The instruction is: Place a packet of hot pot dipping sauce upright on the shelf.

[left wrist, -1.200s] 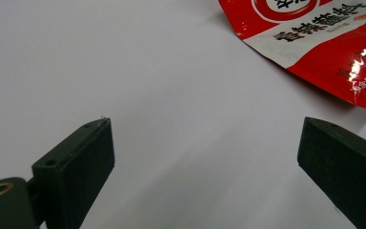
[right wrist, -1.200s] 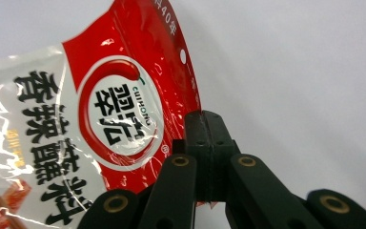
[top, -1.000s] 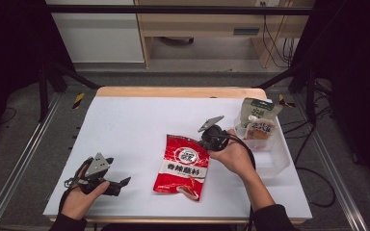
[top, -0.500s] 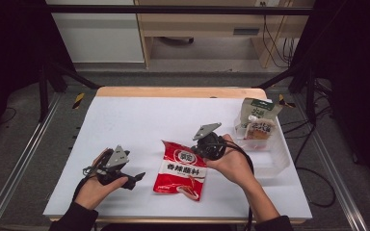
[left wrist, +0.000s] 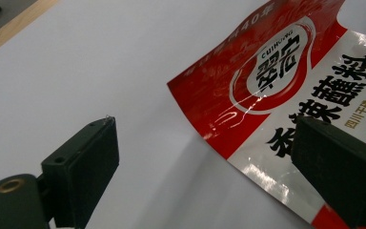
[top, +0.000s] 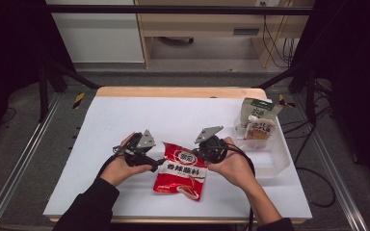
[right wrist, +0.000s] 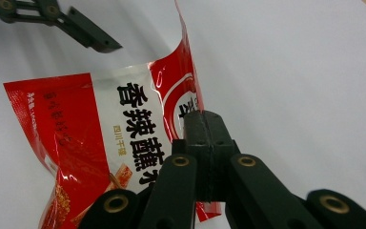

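A red and white seasoning pouch [top: 183,171] lies on the white table [top: 125,115] in the high view. My right gripper [top: 200,153] is shut on the pouch's upper right edge and curls it up off the table; the right gripper view has the closed jaws [right wrist: 202,117] pinching the red foil [right wrist: 124,124]. My left gripper [top: 158,162] stands open at the pouch's upper left corner. In the left gripper view that corner [left wrist: 276,71] lies in the gap between the wide jaws [left wrist: 205,129], with neither pad pressing on it.
A clear plastic bin [top: 274,154] stands at the right of the table with a green and white pouch [top: 259,120] upright in it. The table's wooden far edge [top: 178,91] runs across the back. Floor rails flank both sides.
My left gripper has travelled right from the table's front left to the pouch's corner. The right gripper has shifted slightly left, still gripping the pouch's edge.
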A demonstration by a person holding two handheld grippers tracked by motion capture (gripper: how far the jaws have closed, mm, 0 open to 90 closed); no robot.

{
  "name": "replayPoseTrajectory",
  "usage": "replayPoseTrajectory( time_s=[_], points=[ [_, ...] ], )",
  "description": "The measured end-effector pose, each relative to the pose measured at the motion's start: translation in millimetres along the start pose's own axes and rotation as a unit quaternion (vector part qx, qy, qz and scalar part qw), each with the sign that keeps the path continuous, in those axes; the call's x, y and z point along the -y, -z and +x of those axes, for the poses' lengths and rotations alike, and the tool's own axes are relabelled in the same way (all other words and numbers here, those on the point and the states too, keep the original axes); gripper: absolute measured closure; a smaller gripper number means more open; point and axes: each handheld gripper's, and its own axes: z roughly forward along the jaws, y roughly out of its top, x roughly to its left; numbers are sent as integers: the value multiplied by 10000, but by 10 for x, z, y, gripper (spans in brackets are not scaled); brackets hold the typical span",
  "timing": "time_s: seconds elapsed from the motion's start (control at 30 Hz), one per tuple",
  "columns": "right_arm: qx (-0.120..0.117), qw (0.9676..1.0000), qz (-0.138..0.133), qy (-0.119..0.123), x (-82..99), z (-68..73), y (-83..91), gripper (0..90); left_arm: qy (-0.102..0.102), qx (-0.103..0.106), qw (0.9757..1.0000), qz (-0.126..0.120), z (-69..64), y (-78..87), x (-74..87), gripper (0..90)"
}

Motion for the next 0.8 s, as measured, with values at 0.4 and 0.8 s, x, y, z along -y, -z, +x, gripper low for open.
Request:
replayPoseTrajectory(
  time_s=[0.4, 0.8],
  points=[
    [-56, 10000, 13, 31, 5, 32, 17, 900, -120, 63, 9997, -198, 40, -208, -89, 355],
    [-71, 10000, 37, 51, 12, 54, 40, 900, -220, 284, 9991, -208, 42, -224, -97, 705]
  ],
)
